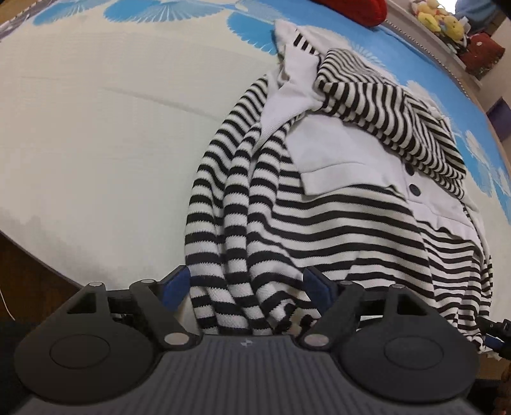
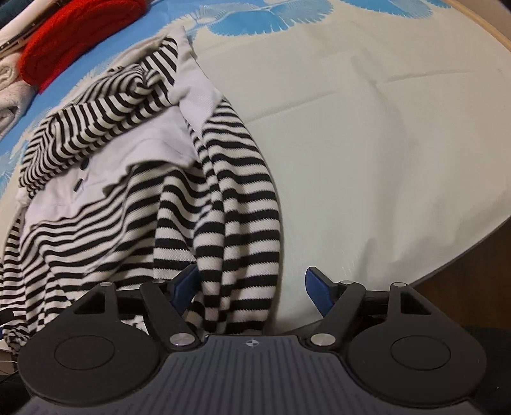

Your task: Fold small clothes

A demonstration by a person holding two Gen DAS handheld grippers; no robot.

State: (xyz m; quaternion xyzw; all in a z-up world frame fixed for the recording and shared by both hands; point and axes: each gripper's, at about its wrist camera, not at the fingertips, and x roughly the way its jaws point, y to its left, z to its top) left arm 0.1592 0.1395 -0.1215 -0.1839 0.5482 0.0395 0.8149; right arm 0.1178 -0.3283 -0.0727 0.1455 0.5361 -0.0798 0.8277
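Observation:
A black-and-white striped top with a white front panel and dark buttons lies crumpled on the bed; it also shows in the right wrist view. One striped sleeve is folded across its upper part. My left gripper is open, its blue-padded fingers either side of the bunched striped hem at the bed's near edge. My right gripper is open too, with striped sleeve folds lying between its fingers, nearer the left finger. Neither closes on the cloth.
The bed cover is cream with blue fan shapes. A red knitted item and pale folded cloth lie at the far side. Soft toys sit on a shelf beyond. The bed edge and wooden floor are close.

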